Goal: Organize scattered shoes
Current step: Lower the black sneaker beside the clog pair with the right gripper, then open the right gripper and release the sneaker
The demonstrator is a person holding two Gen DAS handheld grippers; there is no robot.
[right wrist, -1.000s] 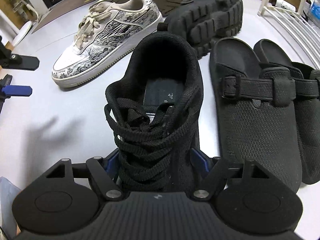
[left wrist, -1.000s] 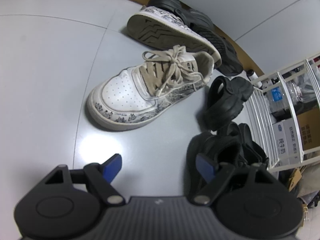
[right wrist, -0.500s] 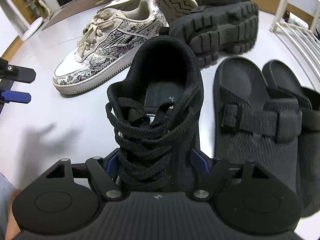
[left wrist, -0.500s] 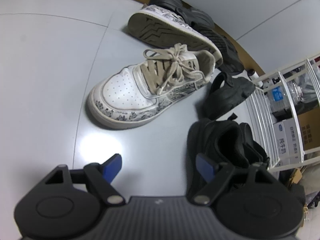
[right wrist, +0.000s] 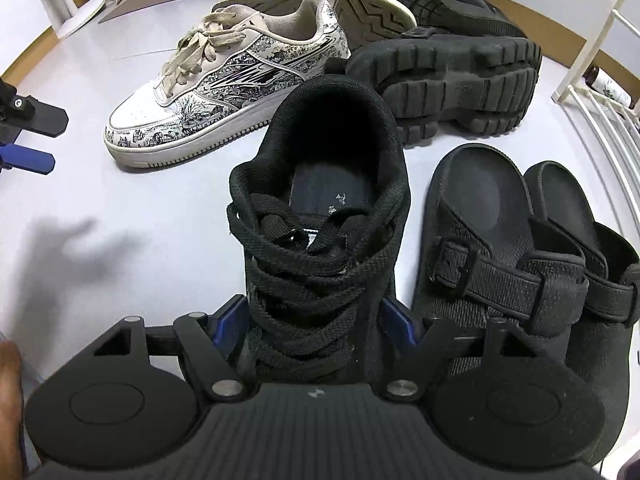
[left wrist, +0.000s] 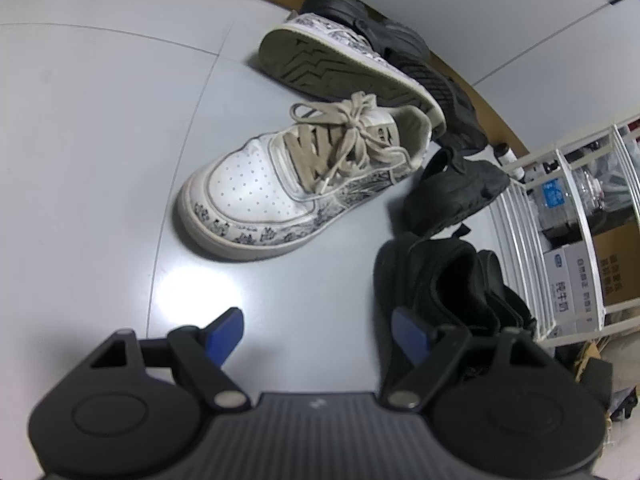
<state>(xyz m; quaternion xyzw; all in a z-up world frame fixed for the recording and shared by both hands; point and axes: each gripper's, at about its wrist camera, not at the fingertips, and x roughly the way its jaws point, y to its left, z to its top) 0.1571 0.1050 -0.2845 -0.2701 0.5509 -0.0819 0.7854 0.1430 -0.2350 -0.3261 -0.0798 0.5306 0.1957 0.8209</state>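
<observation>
Black laced sneaker [right wrist: 320, 240] sits gripped between the right gripper [right wrist: 316, 316] fingers, apparently on the floor [right wrist: 160, 220] beside black sandals [right wrist: 500, 264]; the left gripper [left wrist: 316, 332] fingers gape wide, empty.

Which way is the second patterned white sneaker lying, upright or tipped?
Tipped: the second patterned white sneaker lies on its side, its zigzag tread facing the camera.
</observation>
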